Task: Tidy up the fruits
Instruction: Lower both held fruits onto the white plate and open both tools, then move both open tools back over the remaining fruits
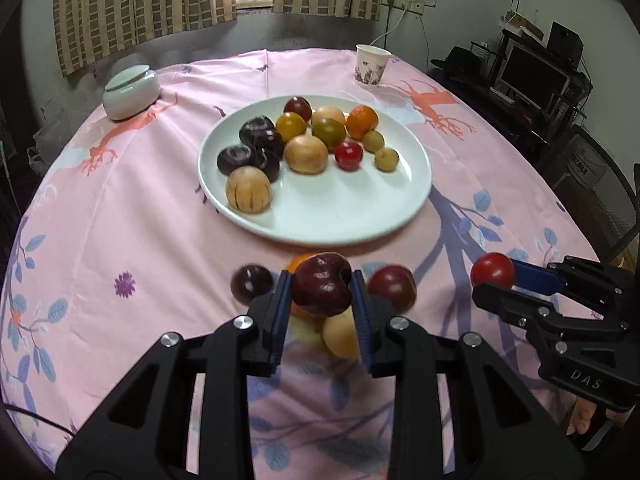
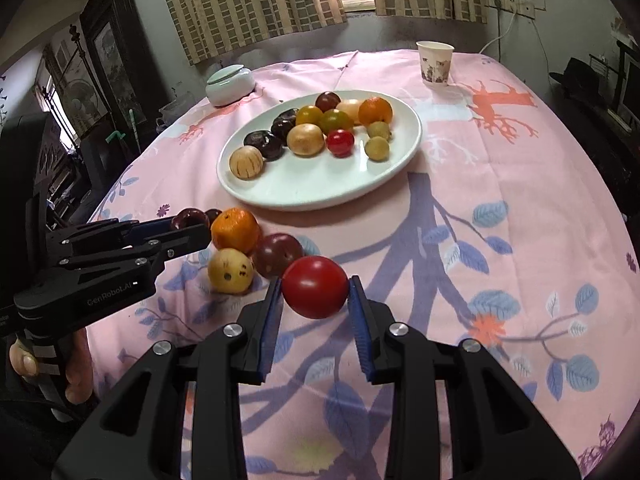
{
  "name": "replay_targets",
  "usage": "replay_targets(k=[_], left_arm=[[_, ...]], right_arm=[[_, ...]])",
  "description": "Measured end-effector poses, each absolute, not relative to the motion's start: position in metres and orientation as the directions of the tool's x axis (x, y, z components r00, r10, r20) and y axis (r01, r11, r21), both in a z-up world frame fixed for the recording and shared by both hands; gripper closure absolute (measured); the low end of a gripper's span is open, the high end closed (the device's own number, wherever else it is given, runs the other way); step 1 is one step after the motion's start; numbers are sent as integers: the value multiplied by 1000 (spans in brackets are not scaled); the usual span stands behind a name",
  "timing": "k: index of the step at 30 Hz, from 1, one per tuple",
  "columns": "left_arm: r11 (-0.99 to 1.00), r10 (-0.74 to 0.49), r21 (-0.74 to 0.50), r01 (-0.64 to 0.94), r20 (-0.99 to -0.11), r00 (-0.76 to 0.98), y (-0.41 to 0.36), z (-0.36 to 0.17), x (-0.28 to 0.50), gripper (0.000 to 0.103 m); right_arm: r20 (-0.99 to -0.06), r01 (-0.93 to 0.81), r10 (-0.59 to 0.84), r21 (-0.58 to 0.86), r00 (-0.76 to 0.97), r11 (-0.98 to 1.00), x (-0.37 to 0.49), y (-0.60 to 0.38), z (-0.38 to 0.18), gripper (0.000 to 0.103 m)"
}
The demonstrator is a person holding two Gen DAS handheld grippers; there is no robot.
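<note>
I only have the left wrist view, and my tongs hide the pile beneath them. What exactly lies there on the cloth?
Observer: The right wrist view shows a tangerine, a yellow fruit with dark spots and a reddish plum, all touching, beside the left tongs, which grip a dark plum.
Operator: Is the tomato seated squarely in the right tongs?
Observer: Yes. The red tomato sits centred between both blue pads, near the tips of the right tongs.

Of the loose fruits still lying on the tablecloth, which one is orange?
The mandarin, the only bright orange one, lying nearest the plate, beside the yellow fruit and the dark red plum.
</note>
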State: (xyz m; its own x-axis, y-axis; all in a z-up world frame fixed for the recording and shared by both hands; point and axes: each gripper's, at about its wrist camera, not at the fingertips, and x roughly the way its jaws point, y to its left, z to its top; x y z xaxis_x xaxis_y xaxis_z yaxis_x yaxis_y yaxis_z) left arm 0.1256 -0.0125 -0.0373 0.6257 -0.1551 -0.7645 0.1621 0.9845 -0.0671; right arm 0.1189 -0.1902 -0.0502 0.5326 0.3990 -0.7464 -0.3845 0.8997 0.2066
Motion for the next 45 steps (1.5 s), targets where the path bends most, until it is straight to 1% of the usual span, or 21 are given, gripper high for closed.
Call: replay_targets(k=[3,5,9,11,13,16,20,25,30,31,32,33,34,35,36,38,42,44,45], left_arm=[[984,-161,-74,162,-760,629,-12,-27,161,73],[983,-163,-76,165,-766,622,-14,-24,184,73],[988,-134,-55,145,-775,618,-19,-31,221,73],[989,-136,-73,127,-784,606,-16,-37,231,73],[988,-149,-97,117,-785,602,-11,-41,233,73],[990,-134,-80,114,-776,616,-10,-43,233,73],[986,-167,-111,128,-773,612,-10,-44,236,73],[983,-178,-118,138,-784,595,-12,-50,237,73],[985,-172,-131,112,-788,592,-7,-56,243,72],[986,-169,-131,107,-786,595,-7,-56,244,70],[986,-165,-129,102,-782,601,-5,-56,244,62],[987,-160,-126,97,-776,610,-4,-55,242,56],[988,-155,-125,92,-768,622,-2,-53,241,43],[989,-150,-124,86,-757,635,0,-50,238,36],[989,-151,-124,87,-749,645,2,-47,236,35],[989,-146,-117,88,-740,657,6,-44,232,28],[991,-134,-113,75,-741,658,19,-38,218,22],[989,-141,-137,56,-741,656,30,-35,208,14],[987,-147,-155,46,-740,657,36,-34,201,13]], right_arm=[[-749,-392,402,206,526,896,148,-177,-45,70],[-753,-387,379,179,538,905,169,-169,-42,70],[-781,-373,343,152,523,915,217,-160,-48,70],[-789,-370,320,128,525,920,235,-158,-53,70],[-789,-356,308,122,532,927,248,-160,-58,70],[-776,-357,326,139,541,924,252,-163,-60,70],[-765,-372,336,135,550,918,252,-159,-57,70],[-778,-356,309,117,548,927,259,-155,-64,70],[-750,-345,287,83,596,935,264,-155,-63,70],[-744,-344,282,75,606,936,265,-155,-63,68],[-739,-341,277,67,614,938,266,-156,-63,65],[-734,-337,273,64,621,939,265,-157,-62,54],[-731,-329,268,63,627,942,264,-158,-61,41],[-725,-321,263,62,637,945,263,-160,-60,41],[-719,-324,271,67,640,944,261,-162,-58,41],[-708,-327,283,78,647,942,257,-166,-54,41],[-699,-325,315,124,642,937,241,-180,-51,40],[-708,-341,355,169,611,925,232,-185,-51,30],[-712,-348,375,192,594,917,227,-185,-51,21]])
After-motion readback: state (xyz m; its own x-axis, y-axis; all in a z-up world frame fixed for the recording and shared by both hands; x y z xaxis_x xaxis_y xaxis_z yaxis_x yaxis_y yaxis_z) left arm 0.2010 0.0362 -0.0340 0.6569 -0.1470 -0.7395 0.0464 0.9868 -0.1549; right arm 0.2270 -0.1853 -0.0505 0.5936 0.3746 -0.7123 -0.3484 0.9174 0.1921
